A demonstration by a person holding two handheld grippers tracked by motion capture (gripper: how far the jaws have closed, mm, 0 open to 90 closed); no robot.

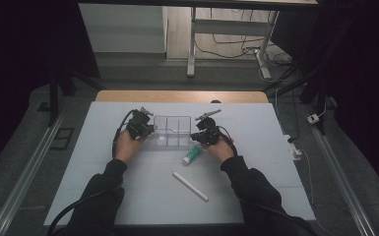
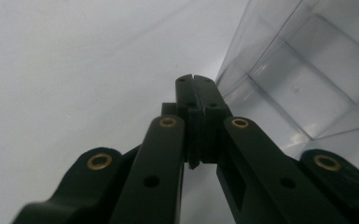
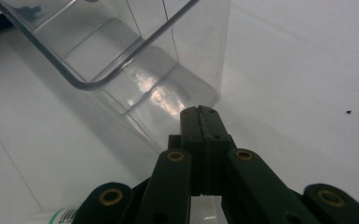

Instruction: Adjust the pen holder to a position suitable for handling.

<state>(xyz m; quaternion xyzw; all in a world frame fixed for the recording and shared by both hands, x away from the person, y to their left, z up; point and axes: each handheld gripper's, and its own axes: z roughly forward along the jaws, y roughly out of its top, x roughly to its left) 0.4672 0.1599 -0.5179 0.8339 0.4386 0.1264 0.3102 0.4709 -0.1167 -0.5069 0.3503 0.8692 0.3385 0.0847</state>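
Observation:
A clear plastic organiser box [image 1: 172,131] with several compartments stands mid-table. My left gripper [image 1: 147,129] sits at its left side, jaws shut and empty; in the left gripper view the closed tips [image 2: 195,84] lie beside the box wall [image 2: 303,70]. My right gripper [image 1: 200,136] sits at the box's right side, also shut with nothing held; its tips [image 3: 201,114] rest next to the box's corner [image 3: 135,74]. A small green-and-white tube [image 1: 192,155] lies just below the right hand. A white stick [image 1: 190,186] lies nearer the front.
The white table top [image 1: 128,191] has a wooden strip [image 1: 182,96] at its far edge. Beyond it stand a table frame [image 1: 226,39] and floor cables. A power strip [image 1: 295,150] lies off the table's right edge.

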